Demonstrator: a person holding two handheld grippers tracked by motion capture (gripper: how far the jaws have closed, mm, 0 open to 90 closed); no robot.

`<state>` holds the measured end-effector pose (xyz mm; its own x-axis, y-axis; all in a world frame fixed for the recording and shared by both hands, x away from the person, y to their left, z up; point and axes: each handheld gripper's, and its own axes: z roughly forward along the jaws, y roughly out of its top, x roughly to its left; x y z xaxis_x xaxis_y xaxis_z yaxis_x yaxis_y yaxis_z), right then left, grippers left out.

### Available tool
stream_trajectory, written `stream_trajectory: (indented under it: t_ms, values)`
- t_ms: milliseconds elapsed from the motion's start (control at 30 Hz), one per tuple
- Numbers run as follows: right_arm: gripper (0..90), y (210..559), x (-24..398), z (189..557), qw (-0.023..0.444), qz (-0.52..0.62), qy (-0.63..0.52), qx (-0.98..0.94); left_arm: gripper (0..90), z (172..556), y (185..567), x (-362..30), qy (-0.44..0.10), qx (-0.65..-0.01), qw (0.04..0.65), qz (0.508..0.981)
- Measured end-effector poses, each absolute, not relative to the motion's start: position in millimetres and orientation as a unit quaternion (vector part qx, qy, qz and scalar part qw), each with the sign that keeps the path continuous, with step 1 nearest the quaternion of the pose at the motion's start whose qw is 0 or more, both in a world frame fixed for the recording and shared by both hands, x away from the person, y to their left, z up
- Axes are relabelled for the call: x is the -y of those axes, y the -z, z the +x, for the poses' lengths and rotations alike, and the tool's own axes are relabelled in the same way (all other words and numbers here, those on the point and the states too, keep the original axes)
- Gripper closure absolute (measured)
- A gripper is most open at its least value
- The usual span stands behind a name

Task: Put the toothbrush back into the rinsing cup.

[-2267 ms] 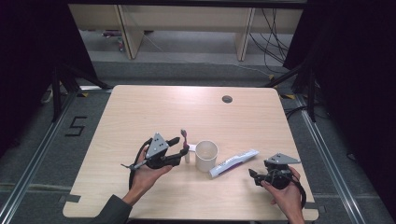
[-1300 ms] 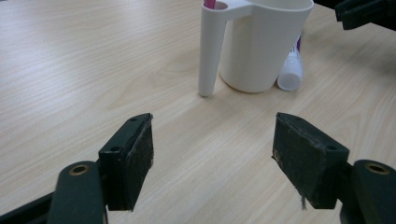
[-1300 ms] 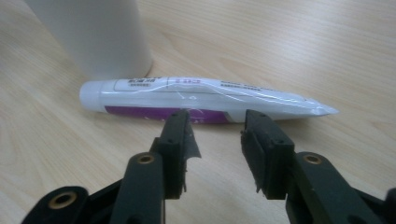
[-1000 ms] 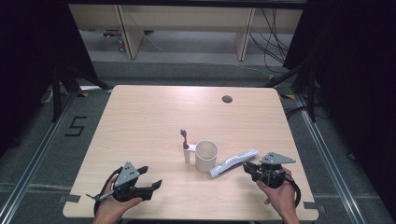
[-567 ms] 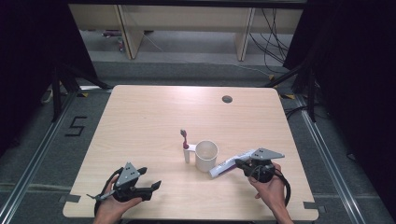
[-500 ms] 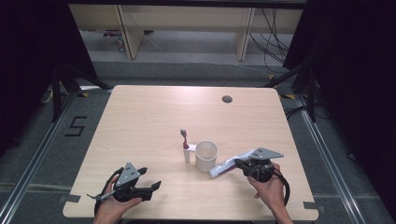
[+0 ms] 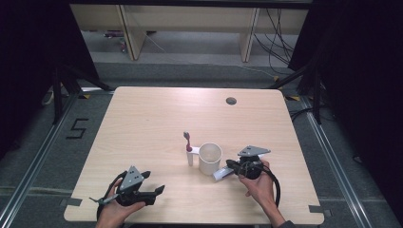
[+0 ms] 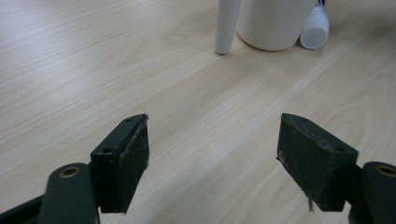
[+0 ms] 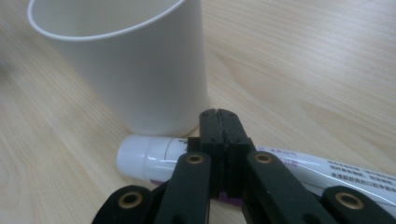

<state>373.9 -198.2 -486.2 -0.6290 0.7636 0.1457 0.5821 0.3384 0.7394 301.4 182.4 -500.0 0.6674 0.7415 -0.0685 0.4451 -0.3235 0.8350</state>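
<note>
A white cup (image 7: pixel 210 158) stands at the table's middle front. Just left of it a white toothbrush (image 7: pixel 188 151) with a reddish head stands upright. A white toothpaste tube (image 7: pixel 222 174) lies at the cup's right foot, cap toward the front. My right gripper (image 7: pixel 230 164) is shut, its joined tips over the tube's neck beside the cup (image 9: pixel 130 60); in the right gripper view (image 9: pixel 219 115) the tube (image 9: pixel 144 158) runs under the jaws. My left gripper (image 7: pixel 153 183) is open near the front left edge, nothing in it. The left gripper view (image 8: pixel 214 123) shows the toothbrush handle (image 8: pixel 227 23), cup (image 8: pixel 275 23) and tube cap (image 8: pixel 315 30) ahead.
The wooden table (image 7: pixel 157 114) has a dark round grommet (image 7: pixel 231 100) at its back right. Beyond the far edge stand shelf legs and loose cables on the floor. A "5" marking (image 7: pixel 76 128) lies on the floor at the left.
My left gripper drew back from the toothbrush to the front left and stays there. My right gripper slid left onto the toothpaste tube beside the cup.
</note>
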Motion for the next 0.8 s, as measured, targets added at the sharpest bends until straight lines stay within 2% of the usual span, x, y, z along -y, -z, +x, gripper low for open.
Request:
stream_trajectory:
  t_ms: [533, 600, 800]
  values:
    - [90.0, 490, 191, 378, 0.109, 0.396, -0.394, -0.822, 25.0, 301, 500, -182, -0.164, -0.364, 0.439, 0.805]
    - [90.0, 490, 188, 373, 0.094, 0.411, -0.39, -0.818, 25.0, 301, 501, -181, -0.164, -0.372, 0.445, 0.798]
    - [89.7, 493, 185, 364, 0.092, 0.383, -0.374, -0.839, 25.0, 300, 500, -181, -0.165, -0.37, 0.444, 0.799]
